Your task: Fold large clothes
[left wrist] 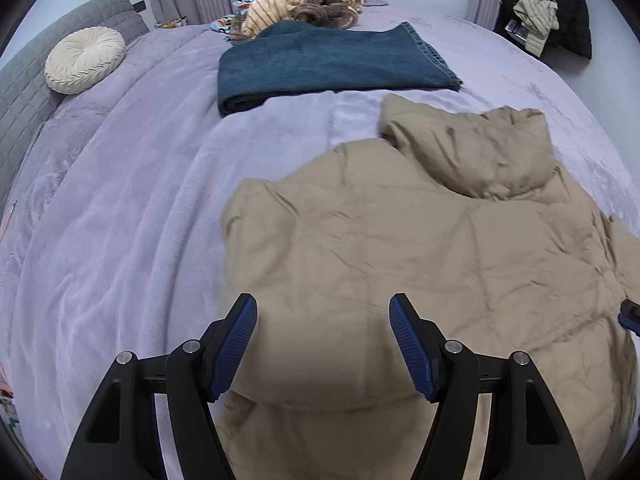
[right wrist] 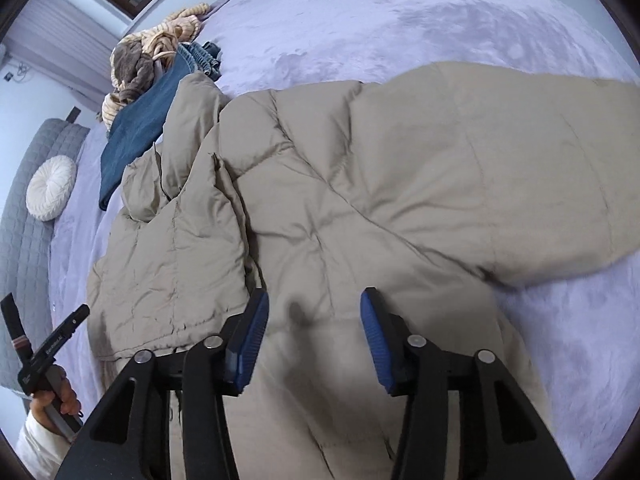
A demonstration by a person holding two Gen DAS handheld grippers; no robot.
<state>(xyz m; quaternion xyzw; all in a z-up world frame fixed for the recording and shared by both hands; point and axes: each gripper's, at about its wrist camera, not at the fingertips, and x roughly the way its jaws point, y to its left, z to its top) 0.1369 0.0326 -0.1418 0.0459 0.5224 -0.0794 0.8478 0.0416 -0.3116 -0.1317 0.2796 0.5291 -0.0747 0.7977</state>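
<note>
A tan puffer jacket [left wrist: 420, 248] lies spread on the lilac bed cover [left wrist: 120, 220], its hood [left wrist: 472, 148] at the far end. My left gripper [left wrist: 323, 308] is open and empty, hovering over the jacket's near left part. In the right wrist view the jacket [right wrist: 360, 184] fills the middle, one sleeve [right wrist: 520, 176] stretched to the right. My right gripper [right wrist: 314, 304] is open and empty just above the jacket's body. The left gripper's handle, held in a hand, shows at the lower left of the right wrist view [right wrist: 44, 356].
A folded dark blue garment [left wrist: 328, 64] lies beyond the jacket. A pile of tan and brown clothes [left wrist: 304, 0] sits at the bed's far end. A round cream cushion [left wrist: 84, 60] leans on the grey headboard [left wrist: 24, 92]. Dark clothes [left wrist: 552, 12] hang at the far right.
</note>
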